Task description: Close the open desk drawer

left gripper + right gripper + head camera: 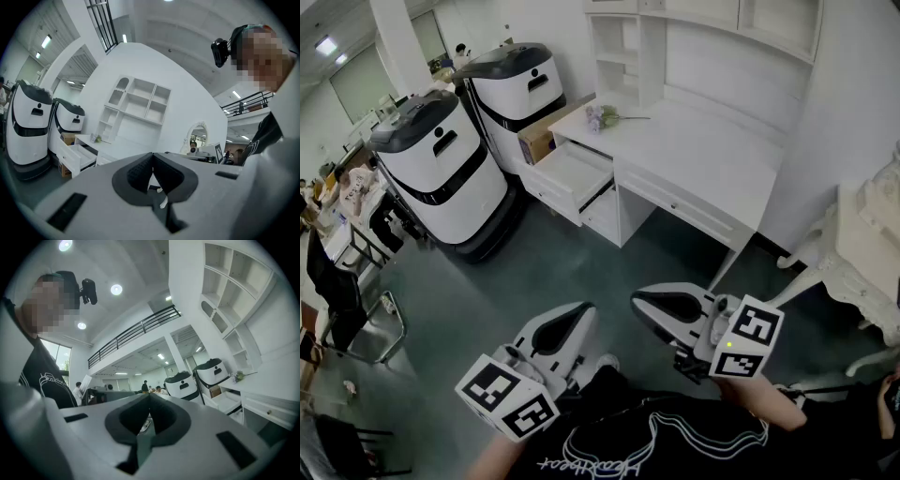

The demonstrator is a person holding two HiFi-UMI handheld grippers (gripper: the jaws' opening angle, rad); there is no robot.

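A white desk (pixel 703 155) stands against the far wall, with its upper left drawer (pixel 572 178) pulled out and empty. The same drawer shows small at the left of the left gripper view (pixel 77 153) and at the right of the right gripper view (pixel 230 401). Both grippers are held low, close to the person's body and well short of the desk. My left gripper (pixel 584 312) is shut with nothing between its jaws, tips meeting (pixel 152 154). My right gripper (pixel 639 299) is also shut and holds nothing (pixel 150 397).
Two tall white-and-black machines (pixel 441 169) (pixel 514 84) stand left of the desk, with a cardboard box (pixel 546 136) beside the drawer. A flower sprig (pixel 602 116) lies on the desktop below a shelf hutch (pixel 623 47). An ornate white table (pixel 862 244) is at the right, a chair (pixel 347 309) far left.
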